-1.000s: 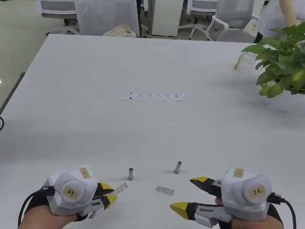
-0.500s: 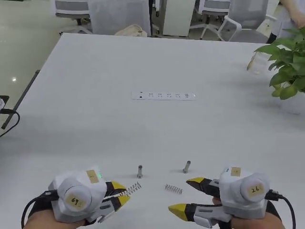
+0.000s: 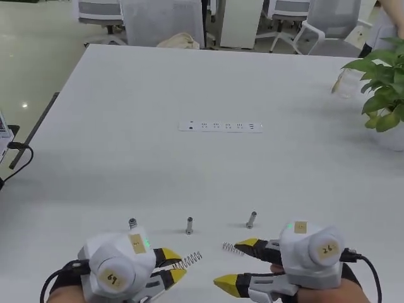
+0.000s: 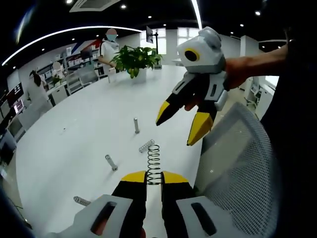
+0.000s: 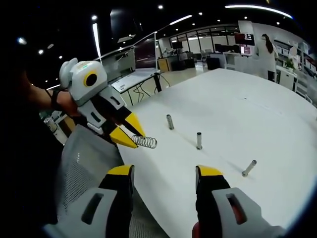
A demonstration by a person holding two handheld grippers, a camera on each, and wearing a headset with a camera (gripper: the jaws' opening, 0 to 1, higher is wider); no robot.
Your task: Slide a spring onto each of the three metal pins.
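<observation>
Found the left gripper [image 3: 169,266] at lower left of the head view, yellow-tipped jaws pinched almost together on one end of a small coiled steel spring [image 3: 191,257]. Noted the long axis of that spring running straight out from the jaw tips toward the upper right of the frame, near level with the white tabletop [image 3: 126,158], free end touching nothing. Located three short grey metal pins in a row just above both grippers: left pin [image 3: 132,223], middle pin [image 3: 189,225], right pin [image 3: 252,219]. Saw no spring on any of them. Recorded the first two as upright, the right one as seemingly leaning. Judged the middle pin closest to the held coil's free end, directly above it in the frame, near but apart. Judged the deciding relation as crossed axes, coil near flat against pin standing, hence a need to tip the coil upright over the pin top before lowering. Found the right gripper [image 3: 233,264] at lower right, jaws wide apart, gripping nothing, upper tip just beside a second loose spring [image 3: 231,249] lying flat below and left of the right pin; cannot tell contact. Placed the right gripper nearer that pair, the left gripper nearer the other two pins. Containers: one white pot [image 3: 396,137] at the right edge, holding a green leafy plant [image 3: 382,88].
</observation>
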